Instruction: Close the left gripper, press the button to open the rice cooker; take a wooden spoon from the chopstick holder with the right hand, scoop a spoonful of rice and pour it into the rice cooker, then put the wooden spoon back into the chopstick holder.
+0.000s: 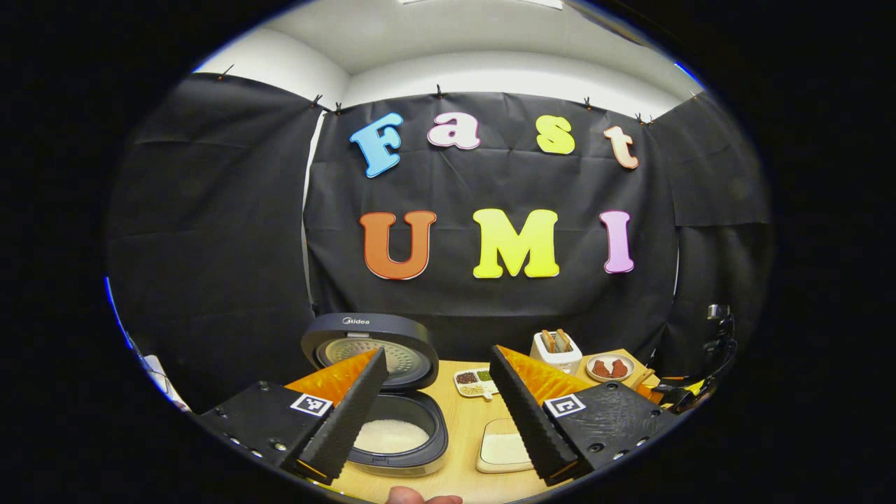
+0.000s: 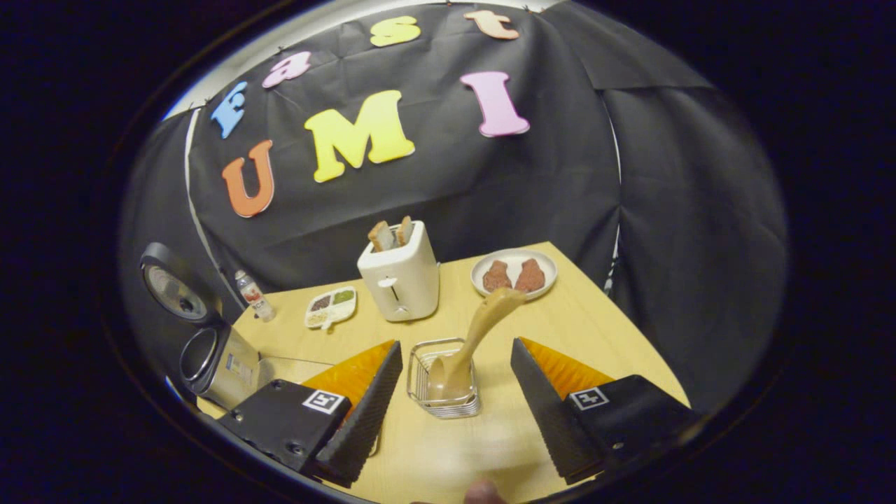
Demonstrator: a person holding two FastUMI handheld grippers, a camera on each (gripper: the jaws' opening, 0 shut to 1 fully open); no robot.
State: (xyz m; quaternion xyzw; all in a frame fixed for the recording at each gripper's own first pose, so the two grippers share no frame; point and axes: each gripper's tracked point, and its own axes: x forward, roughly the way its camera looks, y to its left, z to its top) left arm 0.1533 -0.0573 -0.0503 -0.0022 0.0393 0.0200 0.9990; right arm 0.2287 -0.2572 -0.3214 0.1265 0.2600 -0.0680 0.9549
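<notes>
Left gripper view: the left gripper has its fingers spread wide, holding nothing, above the wooden counter. Between them sits the rice cooker, lid raised upright, a brand name printed on the lid's rim and white rice in the pot. Beside it lies one shallow tray of rice. Behind stand one divided dish of grains, one toaster holding two slices, and one plate with two brown pieces.

Right gripper view: the right gripper is likewise wide open and empty. Between its fingers stands one wire chopstick holder with one wooden spoon inside, bowl uppermost, leaning toward the plate. The toaster, the divided dish, one small bottle and the open rice cooker lie beyond and to the left. Square coded markers sit on both grippers.
</notes>
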